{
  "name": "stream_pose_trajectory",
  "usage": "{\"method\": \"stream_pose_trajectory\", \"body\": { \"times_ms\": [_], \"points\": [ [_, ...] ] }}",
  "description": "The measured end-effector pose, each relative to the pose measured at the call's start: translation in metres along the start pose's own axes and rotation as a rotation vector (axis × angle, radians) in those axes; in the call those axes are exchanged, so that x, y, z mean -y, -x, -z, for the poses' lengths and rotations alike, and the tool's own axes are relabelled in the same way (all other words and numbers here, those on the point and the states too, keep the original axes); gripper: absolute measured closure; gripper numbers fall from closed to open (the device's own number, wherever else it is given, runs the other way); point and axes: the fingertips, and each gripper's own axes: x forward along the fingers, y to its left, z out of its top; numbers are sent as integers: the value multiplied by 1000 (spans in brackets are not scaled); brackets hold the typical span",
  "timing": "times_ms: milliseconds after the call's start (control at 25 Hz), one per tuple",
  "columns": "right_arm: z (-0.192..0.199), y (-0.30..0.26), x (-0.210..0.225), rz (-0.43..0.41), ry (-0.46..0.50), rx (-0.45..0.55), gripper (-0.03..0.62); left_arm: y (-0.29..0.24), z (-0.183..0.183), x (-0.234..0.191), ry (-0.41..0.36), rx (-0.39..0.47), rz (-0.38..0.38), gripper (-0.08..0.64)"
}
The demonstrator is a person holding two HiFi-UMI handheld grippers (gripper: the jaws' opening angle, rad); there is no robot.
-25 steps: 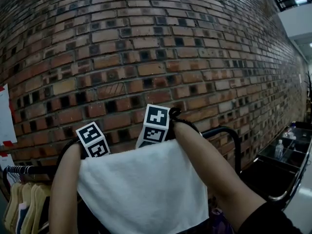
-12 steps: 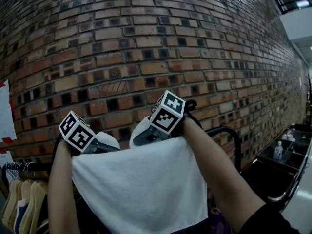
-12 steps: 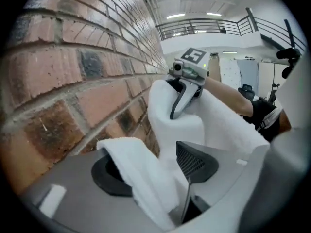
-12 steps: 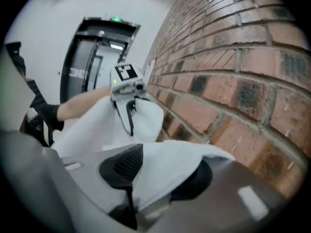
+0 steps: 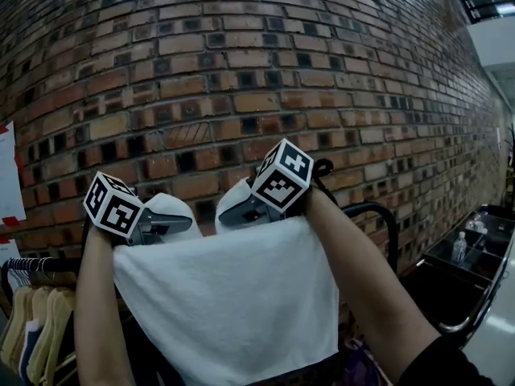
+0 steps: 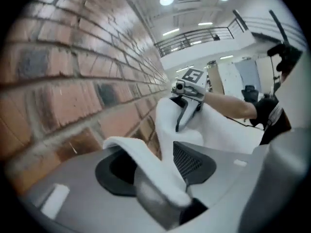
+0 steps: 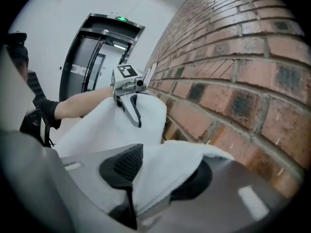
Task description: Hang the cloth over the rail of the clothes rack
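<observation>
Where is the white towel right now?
In the head view the white towel hangs low in the middle before the brick wall, its top corners between the jaws of the left gripper, which are closing, and the right gripper.

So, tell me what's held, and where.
White cloth, top edge, sits between both: left gripper jaws closing around it, right gripper open; neither visibly clamps it.

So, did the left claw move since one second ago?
Yes. The left claw moved left and slightly up, toward the white paper on the brick wall. It is closing now, with the cloth loose inside it.
</observation>
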Motion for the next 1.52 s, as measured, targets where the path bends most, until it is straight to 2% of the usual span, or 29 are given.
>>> {"method": "stream_pose_trajectory", "body": {
  "times_ms": [80, 120, 160, 240, 320, 400, 480, 520, 600, 680, 800, 880, 920, 1000, 1080, 1160, 1280, 1440, 1520],
  "points": [
    [0, 1, 3, 25, 18, -4, 426, 3, -10, -4, -15, 55, -20, 330],
    [1, 0, 5, 35, 20, -12, 426, 1, -3, -4, 8, 27, -13, 330],
    [5, -1, 7, 50, 23, -34, 426, -3, 12, -4, 29, -47, -14, 330],
    [20, -4, 14, 96, 50, -132, 426, -10, 58, -5, 55, -291, -24, 290],
    [40, -7, 21, 141, 140, -273, 421, -11, 90, -5, 52, -476, -30, 255],
    [62, -8, 25, 171, 271, -452, 416, -8, 101, -8, -10, -588, -50, 253],
    [83, -8, 23, 160, 363, -619, 416, -4, 108, -11, -108, -721, -65, 255],
    [86, -9, 21, 149, 390, -652, 416, -4, 112, -11, -148, -779, -66, 255],
    [75, -10, 22, 151, 421, -626, 416, -6, 115, -8, -185, -842, -48, 255],
    [68, -9, 23, 152, 422, -602, 416, -5, 116, -7, -172, -848, -29, 252],
    [63, -9, 17, 108, 320, -535, 416, 2, 113, -10, -154, -838, -25, 235],
    [69, -6, 20, 127, 354, -598, 416, 8, 112, -13, -176, -858, -40, 233],
    [69, -8, 18, 115, 362, -597, 416, 9, 110, -12, -185, -855, -38, 233],
    [60, -12, 8, 73, 292, -513, 416, 7, 97, -10, -164, -782, -32, 232],
    [64, -12, 6, 67, 291, -541, 416, 11, 91, -13, -156, -769, -58, 232],
    [60, -13, 7, 71, 266, -516, 416, 18, 94, -18, -172, -806, -82, 230],
    [57, -11, 8, 59, 216, -487, 416, 19, 89, -19, -198, -778, -96, 224],
    [53, -1, 10, 51, 135, -469, 416, 3, 79, -3, -225, -715, -43, 224],
    [53, 3, 11, 55, 112, -490, 416, 2, 82, -3, -230, -752, -40, 224]
  ]
}}
